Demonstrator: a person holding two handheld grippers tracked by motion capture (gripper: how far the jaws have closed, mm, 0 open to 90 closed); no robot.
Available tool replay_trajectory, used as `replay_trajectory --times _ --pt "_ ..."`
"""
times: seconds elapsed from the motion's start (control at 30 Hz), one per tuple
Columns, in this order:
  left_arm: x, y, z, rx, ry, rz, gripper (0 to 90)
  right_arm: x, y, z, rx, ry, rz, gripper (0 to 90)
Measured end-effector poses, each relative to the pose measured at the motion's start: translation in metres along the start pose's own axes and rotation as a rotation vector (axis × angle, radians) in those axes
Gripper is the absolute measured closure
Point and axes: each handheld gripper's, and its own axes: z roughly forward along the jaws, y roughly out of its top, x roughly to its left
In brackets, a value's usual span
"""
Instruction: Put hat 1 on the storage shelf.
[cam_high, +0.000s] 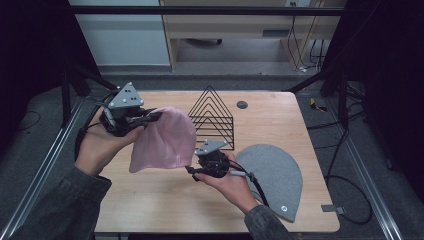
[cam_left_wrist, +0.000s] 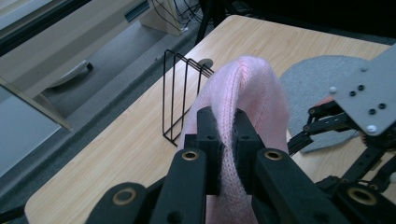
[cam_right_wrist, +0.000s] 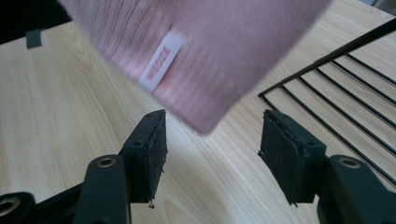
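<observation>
Left gripper (cam_left_wrist: 226, 135) is clamped tight on the edge of the pink beanie (cam_high: 164, 140), dangling it over the table (cam_high: 150, 200) just left of the black wire rack (cam_high: 212, 119), probably so the hem hangs free. Right gripper (cam_right_wrist: 212, 149) sits under that low corner near the white label (cam_right_wrist: 161, 60), jaws apart with nothing pinched yet. A grey beanie (cam_high: 275, 175) lies flat right of the rack.

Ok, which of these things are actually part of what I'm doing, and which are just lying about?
In the job:
pink beanie, pinched by the left gripper
right gripper, jaws open just under the beanie's corner
wire rack, possibly

Lying about:
grey beanie, flat on the table
</observation>
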Motion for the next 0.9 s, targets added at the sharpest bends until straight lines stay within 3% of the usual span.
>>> replay_trajectory --times 0.27,0.37,0.67,0.9 --pt "-0.001 -0.002 0.004 -0.014 -0.009 -0.019 84.6 0.000 0.002 0.000 -0.035 0.050 -0.011 73.5" --pt "0.001 -0.005 0.007 -0.019 -0.014 -0.030 84.6 0.000 0.002 0.000 -0.043 0.063 -0.015 80.6" --pt "0.010 -0.018 0.012 -0.026 -0.038 -0.078 84.1 -0.005 0.002 -0.007 -0.020 0.064 -0.037 83.9" --pt "0.015 -0.019 0.012 -0.070 -0.085 -0.129 84.1 -0.013 0.003 -0.020 0.001 0.038 -0.054 84.1"
